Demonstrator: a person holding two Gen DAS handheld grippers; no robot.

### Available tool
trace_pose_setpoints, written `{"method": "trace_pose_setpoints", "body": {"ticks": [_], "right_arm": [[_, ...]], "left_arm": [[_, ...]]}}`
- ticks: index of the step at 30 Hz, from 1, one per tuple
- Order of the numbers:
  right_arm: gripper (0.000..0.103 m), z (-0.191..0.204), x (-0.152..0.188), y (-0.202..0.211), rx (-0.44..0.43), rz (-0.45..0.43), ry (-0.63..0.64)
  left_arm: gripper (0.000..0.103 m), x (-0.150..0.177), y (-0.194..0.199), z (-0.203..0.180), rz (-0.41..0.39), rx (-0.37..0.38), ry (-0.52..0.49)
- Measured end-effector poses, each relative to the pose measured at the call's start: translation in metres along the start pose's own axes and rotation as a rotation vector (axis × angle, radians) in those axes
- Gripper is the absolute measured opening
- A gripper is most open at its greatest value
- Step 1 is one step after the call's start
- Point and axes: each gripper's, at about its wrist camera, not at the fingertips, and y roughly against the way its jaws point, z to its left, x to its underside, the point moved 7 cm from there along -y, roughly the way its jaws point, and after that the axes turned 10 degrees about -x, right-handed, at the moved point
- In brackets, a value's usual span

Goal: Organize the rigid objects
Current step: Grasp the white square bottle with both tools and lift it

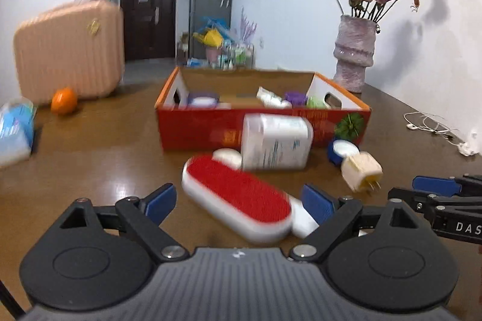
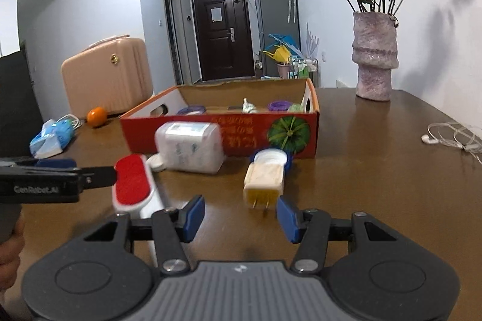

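Now, as you hold them:
L claw (image 1: 239, 200): yours is wide open, nothing gripped. The brush (image 1: 238, 197) lies on the table (image 1: 105, 158) between its blue pads (image 1: 161, 202), slanted; can't tell if a pad touches it.
R claw (image 2: 241, 214): about half open, empty. The plug (image 2: 265, 181) lies just ahead of the tips, prongs toward you, not between the pads.
Brush: red face up, white handle, w/ a small white lid at its far end.
Bottle (image 2: 190, 151): white, on its side, touching the front of the box (image 2: 235, 137).
Jar (image 2: 271, 157): blue w/ white top, behind the plug, against the box front.
Box: red, open-topped, mid-table; holds several small items, incl. purple lids.
Vase (image 2: 375, 59): far R of the box, w/ dried roses.
Orange (image 2: 97, 116): far L, by the suitcase (image 2: 107, 74).
Earphones (image 2: 452, 137): R edge of the table.
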Motion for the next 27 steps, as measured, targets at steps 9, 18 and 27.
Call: {"method": "trace_pose_setpoints", "body": {"ticks": [9,18,27], "right_arm": [[0.041,-0.013,-0.055,-0.063,-0.211,-0.004,-0.153],[0.024,-0.026,-0.069,-0.130,-0.308,0.048,-0.342],[0.018,0.017,-0.073,-0.045,-0.305,-0.035,-0.246]], "left_arm": [[0.058,-0.058,-0.071,-0.025,-0.009,0.085,-0.009],[0.033,-0.073,-0.128,-0.015,0.141,0.254,0.201],[0.023,-0.081,-0.074,-0.002,0.093,0.325,0.335]]}}
